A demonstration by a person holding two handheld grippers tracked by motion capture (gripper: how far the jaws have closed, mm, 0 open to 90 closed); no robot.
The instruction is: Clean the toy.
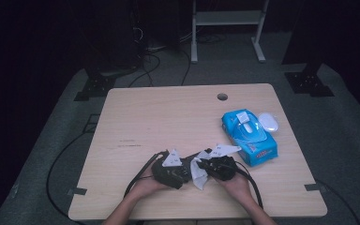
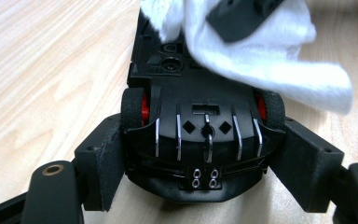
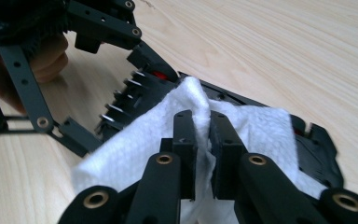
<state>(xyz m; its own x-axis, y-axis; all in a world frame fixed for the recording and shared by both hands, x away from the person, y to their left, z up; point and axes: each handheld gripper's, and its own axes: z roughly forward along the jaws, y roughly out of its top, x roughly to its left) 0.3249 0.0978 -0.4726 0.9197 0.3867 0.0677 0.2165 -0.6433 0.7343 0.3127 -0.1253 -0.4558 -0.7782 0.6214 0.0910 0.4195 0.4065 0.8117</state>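
A black toy car (image 2: 200, 135) with red wheel hubs lies belly-up between the pads of my left gripper (image 2: 204, 158), which is shut on its sides close above the table. A white wipe (image 2: 270, 60) is draped over the car's far end. My right gripper (image 3: 203, 135) is shut on a pinched fold of that wipe (image 3: 135, 144) and holds it against the car's underside (image 3: 317, 154). In the high view the left gripper (image 1: 180, 172) and the right gripper (image 1: 207, 166) meet at the table's front middle, with the wipe (image 1: 199, 174) between them.
A blue pack of wipes (image 1: 248, 136) lies to the right on the wooden table (image 1: 168, 117), with a white oval lid-like object (image 1: 268, 122) beside it. A cable hole (image 1: 222, 97) sits near the far edge. Dark floor and stand legs surround the table.
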